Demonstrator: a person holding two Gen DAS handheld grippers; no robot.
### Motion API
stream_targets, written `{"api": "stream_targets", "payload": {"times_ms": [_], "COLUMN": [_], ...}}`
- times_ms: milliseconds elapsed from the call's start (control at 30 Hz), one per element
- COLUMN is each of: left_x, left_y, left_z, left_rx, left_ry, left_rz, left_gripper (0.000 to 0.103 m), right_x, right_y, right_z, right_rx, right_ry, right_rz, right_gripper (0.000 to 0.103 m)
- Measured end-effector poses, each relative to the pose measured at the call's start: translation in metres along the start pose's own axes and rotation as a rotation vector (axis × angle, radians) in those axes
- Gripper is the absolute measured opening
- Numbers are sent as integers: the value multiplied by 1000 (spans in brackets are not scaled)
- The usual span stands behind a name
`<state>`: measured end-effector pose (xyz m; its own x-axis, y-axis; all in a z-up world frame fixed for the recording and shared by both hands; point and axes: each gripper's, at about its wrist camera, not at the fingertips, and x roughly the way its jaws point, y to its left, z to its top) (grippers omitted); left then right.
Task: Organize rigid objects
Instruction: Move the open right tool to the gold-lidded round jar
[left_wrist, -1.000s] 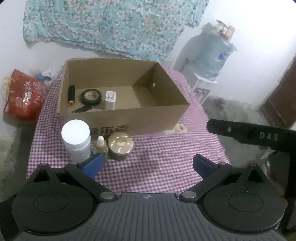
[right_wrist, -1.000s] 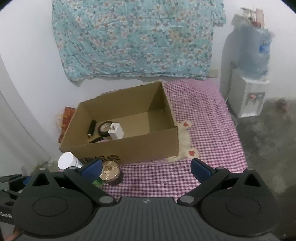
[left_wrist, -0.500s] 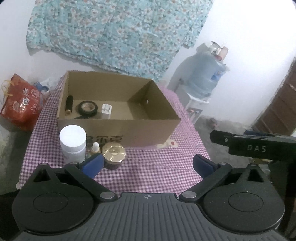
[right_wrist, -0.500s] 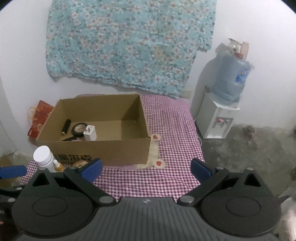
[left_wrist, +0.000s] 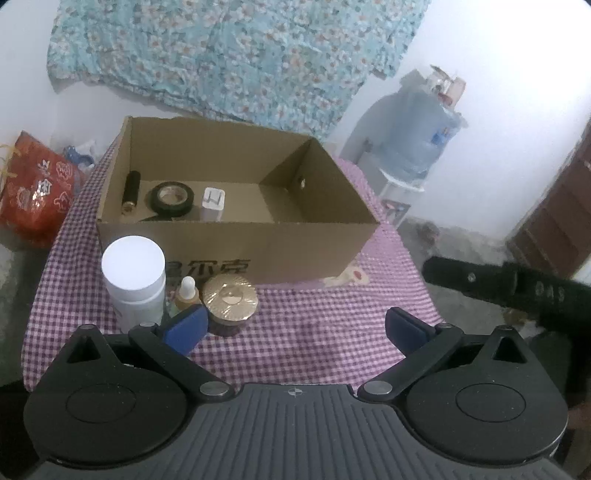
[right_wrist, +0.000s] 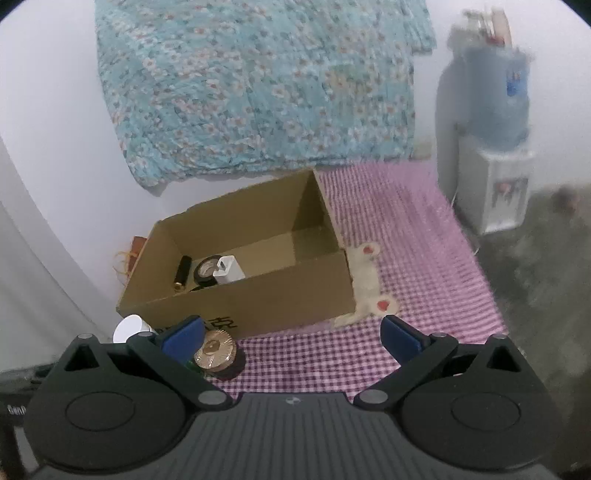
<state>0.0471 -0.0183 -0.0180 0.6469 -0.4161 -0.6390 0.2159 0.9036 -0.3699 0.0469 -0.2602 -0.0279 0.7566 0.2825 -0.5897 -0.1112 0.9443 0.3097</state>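
An open cardboard box (left_wrist: 306, 243) (right_wrist: 280, 291) stands on the purple checked tablecloth (left_wrist: 314, 325). Inside it lie a black cylinder (left_wrist: 131, 192), a black tape roll (left_wrist: 171, 197) and a white charger (left_wrist: 213, 201). In front of the box stand a white-capped bottle (left_wrist: 133, 277), a small dropper bottle (left_wrist: 187, 293) and a gold-lidded jar (left_wrist: 229, 301) (right_wrist: 215, 350). My left gripper (left_wrist: 293, 326) is open and empty, close behind these three. My right gripper (right_wrist: 290, 336) is open and empty, above the cloth in front of the box; part of it shows at the right of the left wrist view (left_wrist: 517, 288).
A red bag (left_wrist: 33, 188) sits left of the table. A water dispenser (right_wrist: 487, 147) stands at the right by the wall. A floral cloth (left_wrist: 236, 59) hangs behind. A brown door (left_wrist: 561, 214) is at far right.
The left gripper has drawn back and then come closer to the bottles again. The right gripper has swung, so its view of the box shifts and blurs. Both stay open.
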Motion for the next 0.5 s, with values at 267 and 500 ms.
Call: {"api": "stream_targets", "payload": {"times_ms": [267, 500], "left_x": [35, 65], "left_y": [-29, -29], "left_z": [-17, -28], "left_rx": [284, 347], "left_ry": [25, 80], "left_rz": [132, 176], "left_gripper": [103, 93], "right_x": [60, 108], "right_y": [-20, -10], "right_z": [-3, -4], "right_rx": [77, 98], "right_ry": [120, 199], "right_rz": [114, 260], "right_gripper": [95, 69]}}
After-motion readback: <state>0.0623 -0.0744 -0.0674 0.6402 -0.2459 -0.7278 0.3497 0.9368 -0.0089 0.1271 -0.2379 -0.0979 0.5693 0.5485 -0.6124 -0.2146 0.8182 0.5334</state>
